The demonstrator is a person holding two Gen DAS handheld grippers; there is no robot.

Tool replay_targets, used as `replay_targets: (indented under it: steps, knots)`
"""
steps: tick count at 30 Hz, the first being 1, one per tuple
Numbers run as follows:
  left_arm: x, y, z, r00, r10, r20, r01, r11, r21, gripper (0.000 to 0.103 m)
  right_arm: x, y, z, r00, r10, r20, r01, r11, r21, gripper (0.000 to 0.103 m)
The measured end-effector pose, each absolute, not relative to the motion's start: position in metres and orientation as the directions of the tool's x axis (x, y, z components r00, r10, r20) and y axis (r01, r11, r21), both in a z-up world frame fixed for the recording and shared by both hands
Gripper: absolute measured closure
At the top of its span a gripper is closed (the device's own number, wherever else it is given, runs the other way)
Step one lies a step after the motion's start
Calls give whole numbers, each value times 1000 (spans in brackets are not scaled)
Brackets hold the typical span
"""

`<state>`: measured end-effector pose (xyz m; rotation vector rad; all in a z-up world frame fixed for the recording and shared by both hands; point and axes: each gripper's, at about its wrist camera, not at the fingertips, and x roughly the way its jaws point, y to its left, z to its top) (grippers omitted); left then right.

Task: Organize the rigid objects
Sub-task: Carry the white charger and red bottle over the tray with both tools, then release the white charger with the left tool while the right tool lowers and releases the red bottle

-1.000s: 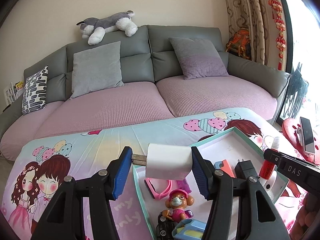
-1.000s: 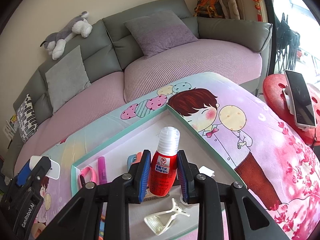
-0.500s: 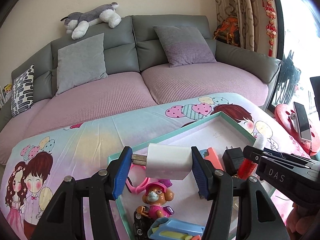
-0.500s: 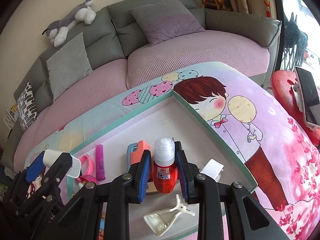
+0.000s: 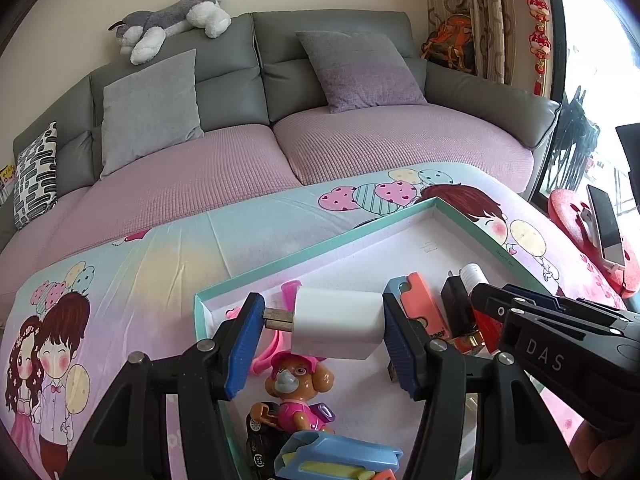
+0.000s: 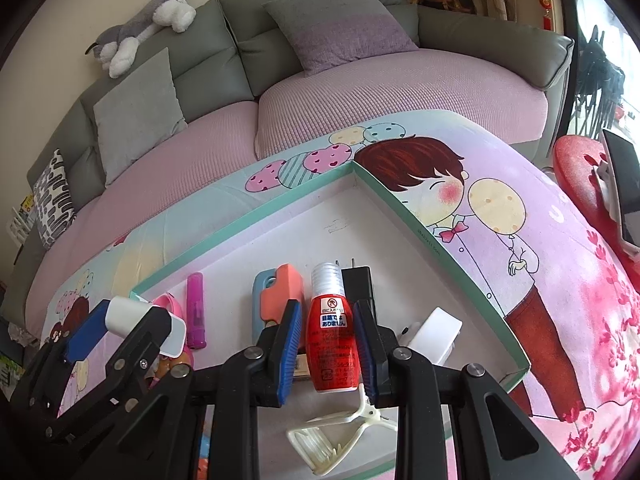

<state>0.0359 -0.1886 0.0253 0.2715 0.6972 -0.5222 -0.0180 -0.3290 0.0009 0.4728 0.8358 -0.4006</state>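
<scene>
My left gripper (image 5: 320,328) is shut on a white plug adapter (image 5: 334,326), metal prongs pointing left, held just above the near left part of the shallow teal-rimmed tray (image 5: 304,256). It also shows in the right wrist view (image 6: 120,320). My right gripper (image 6: 328,340) is shut on a red bottle (image 6: 331,336) with a clear ribbed cap, low inside the tray (image 6: 460,256), between an orange-and-blue case (image 6: 276,296) and a black adapter (image 6: 360,288). The right gripper's body (image 5: 560,332) shows at the right of the left wrist view.
In the tray lie a pink dog figure (image 5: 294,384), a pink ring (image 5: 272,344), a magenta marker (image 6: 196,316), a white clip (image 6: 340,436) and a white block (image 6: 436,336). The tray sits on a cartoon-print cloth (image 5: 120,280). A sofa (image 5: 280,140) stands behind, a red stool (image 5: 588,240) to the right.
Both grippers have moved forward and down over the tray. The red bottle has come down from above the tray to sit low among the objects. Both grips are unchanged.
</scene>
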Motion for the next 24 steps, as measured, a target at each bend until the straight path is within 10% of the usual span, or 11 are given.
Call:
replay_targets:
  steps: [24]
  knots:
    - [45,-179,18,622,-356,-697,519,855,26,33,-14,-327,-5,578,-171,-798,524,827,202,70]
